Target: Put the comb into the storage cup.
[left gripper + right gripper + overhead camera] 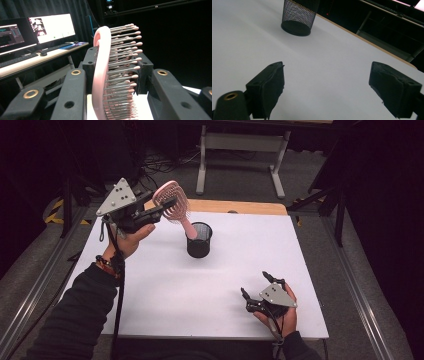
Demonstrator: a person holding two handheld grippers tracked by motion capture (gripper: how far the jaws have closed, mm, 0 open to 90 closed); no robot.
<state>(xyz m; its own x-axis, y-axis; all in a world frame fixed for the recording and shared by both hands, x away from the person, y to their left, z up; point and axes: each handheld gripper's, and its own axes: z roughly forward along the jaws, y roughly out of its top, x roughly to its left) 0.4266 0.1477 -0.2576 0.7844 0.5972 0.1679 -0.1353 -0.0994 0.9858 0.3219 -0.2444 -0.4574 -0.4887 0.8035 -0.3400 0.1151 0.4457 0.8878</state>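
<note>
Hairbrush (171,202) between left gripper (162,207) jaws

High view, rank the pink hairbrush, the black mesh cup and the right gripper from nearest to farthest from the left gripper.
1. Pink hairbrush: clamped in the left gripper.
2. Black mesh cup: mid-table, at the brush handle's tip.
3. Right gripper: near right corner.

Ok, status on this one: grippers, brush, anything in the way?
Left hand-held gripper shut on pink hairbrush, handle tip at mesh cup. Right hand-held gripper open, low over table. Nothing in the way.
</note>
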